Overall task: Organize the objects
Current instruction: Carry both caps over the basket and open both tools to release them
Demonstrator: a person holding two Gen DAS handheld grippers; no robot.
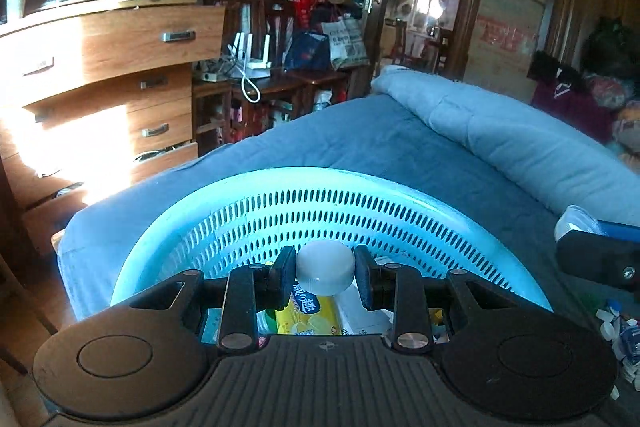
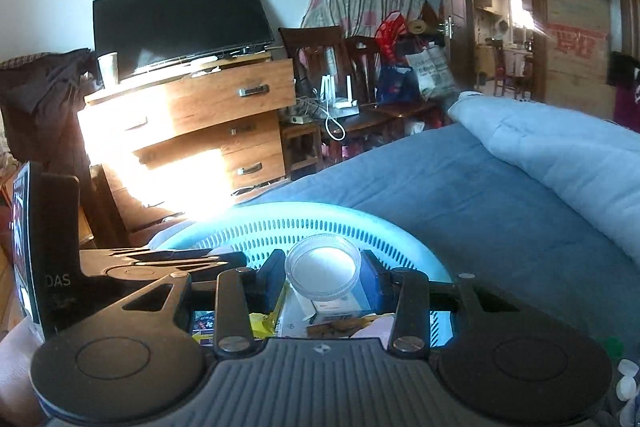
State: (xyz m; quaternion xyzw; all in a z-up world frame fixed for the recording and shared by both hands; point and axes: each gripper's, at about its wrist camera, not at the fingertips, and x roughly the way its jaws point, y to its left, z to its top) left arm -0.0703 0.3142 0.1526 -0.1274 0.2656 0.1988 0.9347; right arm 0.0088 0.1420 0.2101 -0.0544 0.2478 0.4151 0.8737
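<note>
Hovering over a turquoise basket [image 1: 332, 187] on the bed [image 1: 360, 143], left gripper [image 1: 325, 269] fingers pinch a white cap [image 1: 325, 267]; right gripper [image 2: 323, 273] fingers pinch a clear lid [image 2: 323, 267].

The basket's [image 1: 372, 187] near rim and most of its contents lie hidden behind the left gripper [image 1: 325, 273] body; of the yellow packet [image 1: 306, 315] only a strip with partly legible print shows between the linkage arms. The right gripper [image 1: 600, 259] enters at the right edge, cut off, its fingers out of sight. In the right wrist view, the left gripper [image 2: 132, 267] is seen side-on at left, partly cropped, its fingertips hidden behind the nearer right gripper's left finger. Small white pieces [image 1: 620, 335] at the near right edge are cropped and too blurred to identify. The dresser's [image 2: 200, 131] lower front is washed out by glare.
</note>
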